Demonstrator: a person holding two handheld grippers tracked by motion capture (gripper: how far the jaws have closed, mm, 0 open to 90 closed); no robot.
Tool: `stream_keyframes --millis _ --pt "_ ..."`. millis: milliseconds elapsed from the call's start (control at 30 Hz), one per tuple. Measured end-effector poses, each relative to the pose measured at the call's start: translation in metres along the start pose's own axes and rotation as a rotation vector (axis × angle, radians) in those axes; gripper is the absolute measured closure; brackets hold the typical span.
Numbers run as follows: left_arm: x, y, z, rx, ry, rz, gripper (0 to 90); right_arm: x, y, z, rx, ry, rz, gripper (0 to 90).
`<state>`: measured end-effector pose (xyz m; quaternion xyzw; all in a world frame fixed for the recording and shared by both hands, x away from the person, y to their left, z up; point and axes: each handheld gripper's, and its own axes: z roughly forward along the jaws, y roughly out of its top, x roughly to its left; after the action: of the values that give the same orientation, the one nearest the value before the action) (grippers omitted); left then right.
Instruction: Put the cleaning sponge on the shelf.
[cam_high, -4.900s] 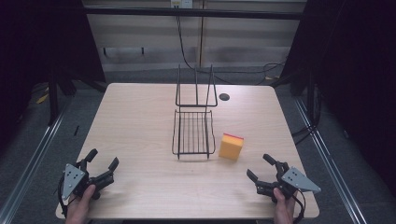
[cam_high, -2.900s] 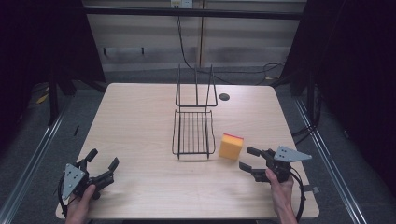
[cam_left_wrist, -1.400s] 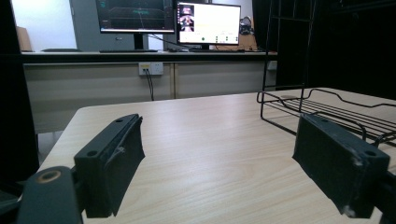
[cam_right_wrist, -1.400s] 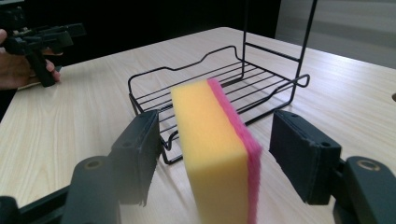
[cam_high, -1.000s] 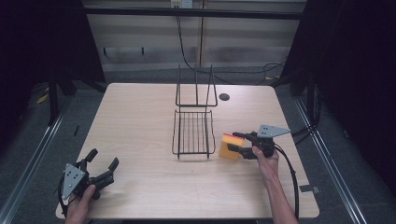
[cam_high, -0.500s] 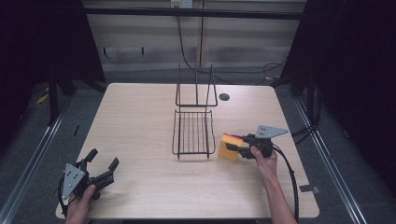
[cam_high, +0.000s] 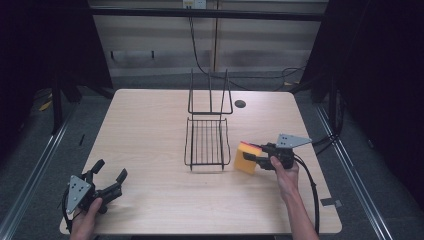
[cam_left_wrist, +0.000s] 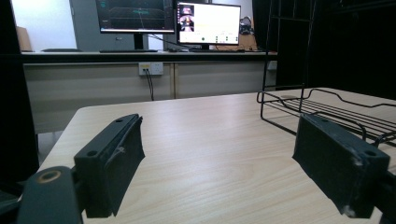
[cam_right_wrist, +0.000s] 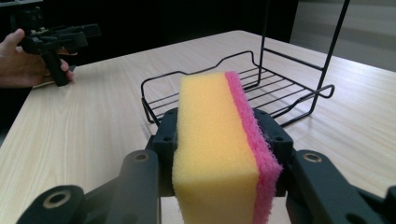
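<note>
On the table (cam_high: 150, 130): 1 sponge (cam_high: 246, 156), 1 rack (cam_high: 207, 142).

My pale wooden rectangular desk (cam_high: 150, 130), beige panelled wall (cam_high: 150, 50) behind, grey floor (cam_high: 35, 150), two lit monitors (cam_left_wrist: 208, 23) beyond, dark surroundings

The person's right hand (cam_high: 286, 171), forearm stretched forward from the near edge, holds the right gripper (cam_high: 251, 158) level with its fingers (cam_right_wrist: 164, 135) clamped together, while the left hand (cam_high: 86, 220) keeps low at the near left corner, the left gripper (cam_high: 109, 171) spread wide.
</note>
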<state>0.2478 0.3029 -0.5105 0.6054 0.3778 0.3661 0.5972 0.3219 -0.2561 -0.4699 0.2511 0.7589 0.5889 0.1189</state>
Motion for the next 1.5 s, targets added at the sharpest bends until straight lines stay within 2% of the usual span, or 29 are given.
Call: stream_keyframes --millis 300,500,900,1133,1500 --pt "0.000 0.000 0.000 0.000 -0.001 0.000 15.6 0.002 0.008 -0.005 -0.005 0.001 -0.004 59.2" --pt "0.000 0.000 0.000 -0.001 0.000 0.000 15.6 0.004 0.023 -0.005 -0.008 0.011 -0.031 59.3" --pt "0.000 0.000 0.000 0.000 0.000 0.000 15.6 0.009 0.049 0.002 -0.031 0.046 -0.059 59.4" --pt "0.000 0.000 0.000 -0.002 0.000 0.000 15.6 0.011 0.051 0.009 -0.038 0.058 -0.052 59.5" --pt "0.000 0.000 0.000 -0.002 -0.001 -0.004 15.6 0.013 0.066 0.024 -0.039 0.090 -0.074 59.6"
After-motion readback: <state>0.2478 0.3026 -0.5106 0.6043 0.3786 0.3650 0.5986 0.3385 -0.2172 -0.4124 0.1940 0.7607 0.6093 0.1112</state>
